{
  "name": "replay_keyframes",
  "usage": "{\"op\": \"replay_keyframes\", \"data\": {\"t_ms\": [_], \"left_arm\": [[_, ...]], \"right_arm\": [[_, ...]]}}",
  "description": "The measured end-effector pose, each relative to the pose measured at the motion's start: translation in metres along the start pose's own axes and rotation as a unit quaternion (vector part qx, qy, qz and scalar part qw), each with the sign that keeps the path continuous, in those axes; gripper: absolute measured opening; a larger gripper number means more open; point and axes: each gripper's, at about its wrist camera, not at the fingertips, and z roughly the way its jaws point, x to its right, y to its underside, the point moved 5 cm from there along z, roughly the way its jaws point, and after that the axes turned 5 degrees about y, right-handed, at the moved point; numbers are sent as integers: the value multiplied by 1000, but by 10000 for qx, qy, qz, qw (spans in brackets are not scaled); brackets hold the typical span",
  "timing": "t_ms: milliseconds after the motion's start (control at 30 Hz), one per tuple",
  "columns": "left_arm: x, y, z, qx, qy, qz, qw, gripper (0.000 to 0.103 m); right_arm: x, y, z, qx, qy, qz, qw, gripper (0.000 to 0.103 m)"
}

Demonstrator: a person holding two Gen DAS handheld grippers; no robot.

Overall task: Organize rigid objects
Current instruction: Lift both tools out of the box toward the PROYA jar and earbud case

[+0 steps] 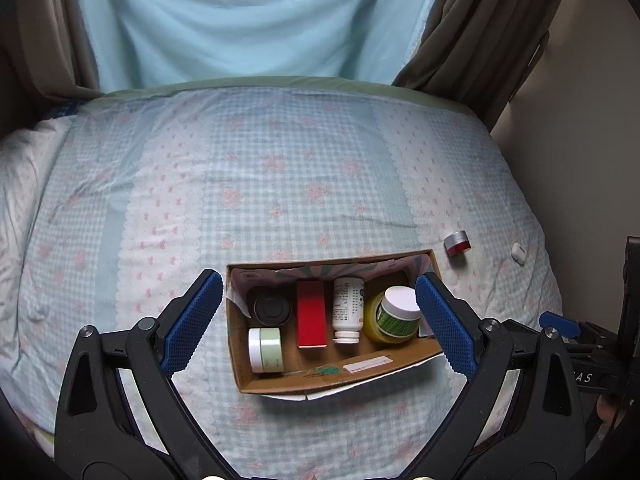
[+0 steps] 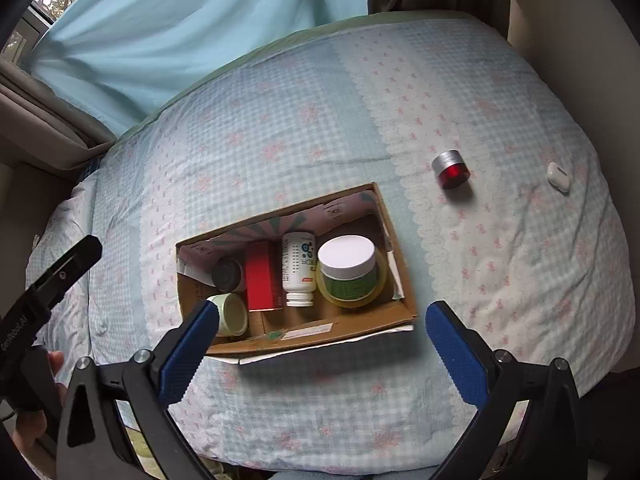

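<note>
Cardboard box (image 1: 332, 376) is set on checked bedspread (image 1: 280, 168); blue curtain (image 1: 256, 20) hung behind. Left gripper (image 1: 319, 322) and right gripper (image 2: 322, 346) are held spread, empty.

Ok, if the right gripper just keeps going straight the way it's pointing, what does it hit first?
Probably the cardboard box, around its near wall. The open right gripper frames that edge, with the white-lidded jar just beyond. Depth is uncertain in the fisheye view.

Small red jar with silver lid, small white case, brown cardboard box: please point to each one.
small red jar with silver lid (image 2: 451, 169), right wrist view, on its side.
small white case (image 2: 558, 175), right wrist view, top.
brown cardboard box (image 1: 320, 378), left wrist view, near wall.
</note>
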Motion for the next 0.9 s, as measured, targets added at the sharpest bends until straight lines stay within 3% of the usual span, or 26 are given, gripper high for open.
{"op": "replay_keyframes", "data": {"t_ms": [200,500,733,900], "left_arm": [[41,12,-13,111,19,149,9998,97],[140,20,15,108,-160,294,9994,97],[225,10,82,-5,-241,227,9995,97],[265,8,150,-94,-236,-28,9997,97]], "right_arm": [[57,-2,-38,479,539,-33,9974,103],[159,-21,-66,1002,978,-45,9901,103],[239,-54,-46,1113,1294,-130,9852,103],[292,-80,-10,1119,1236,58,9860,103]]}}
